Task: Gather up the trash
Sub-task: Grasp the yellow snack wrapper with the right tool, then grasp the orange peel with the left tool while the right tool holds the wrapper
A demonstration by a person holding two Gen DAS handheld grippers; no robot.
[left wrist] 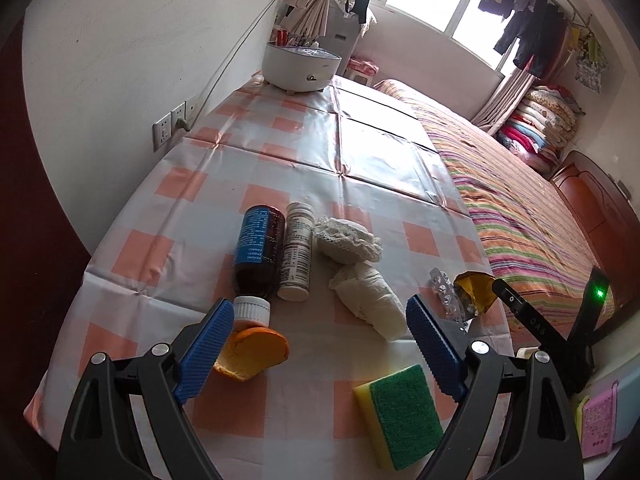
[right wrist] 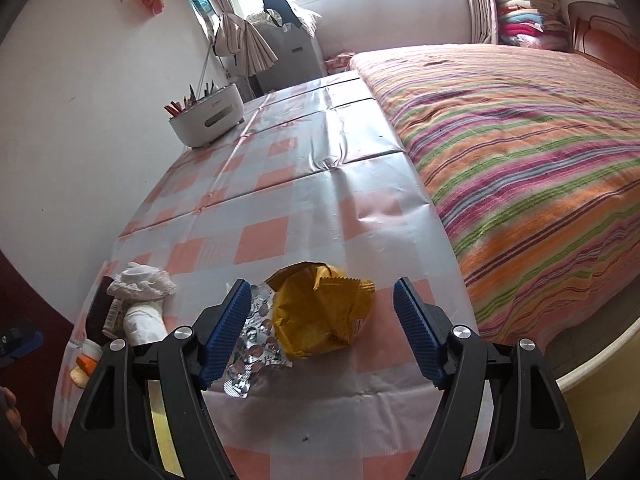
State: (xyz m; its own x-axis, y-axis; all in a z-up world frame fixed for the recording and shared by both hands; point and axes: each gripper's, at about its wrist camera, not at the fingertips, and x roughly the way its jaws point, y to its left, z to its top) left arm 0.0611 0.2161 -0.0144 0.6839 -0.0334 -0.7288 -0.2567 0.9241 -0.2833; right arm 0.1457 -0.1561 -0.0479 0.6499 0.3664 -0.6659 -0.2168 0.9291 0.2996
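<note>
One table [left wrist: 256, 152] with an orange-and-white checked cloth stands beside one bed [right wrist: 520, 160] with a striped cover. At the far end of the table, one white round container [right wrist: 208, 118] holds pens and pencils. Nearer the camera lie two bottles side by side, long axes running away from the camera: a brown bottle [left wrist: 258, 252] with its white cap toward the camera, and a white bottle [left wrist: 296, 252]. Right of them lie two crumpled white cloths [left wrist: 360, 268]. There is one green-and-yellow sponge [left wrist: 400, 416] and one orange peel [left wrist: 256, 350]. One yellow wrapper [right wrist: 320, 312] lies crumpled, its torn end pointing away, touching one silver blister pack [right wrist: 252, 348]. The right gripper [right wrist: 320, 328] is open around both, pads not pressing. The left gripper [left wrist: 316, 344] is open over bare cloth.
</note>
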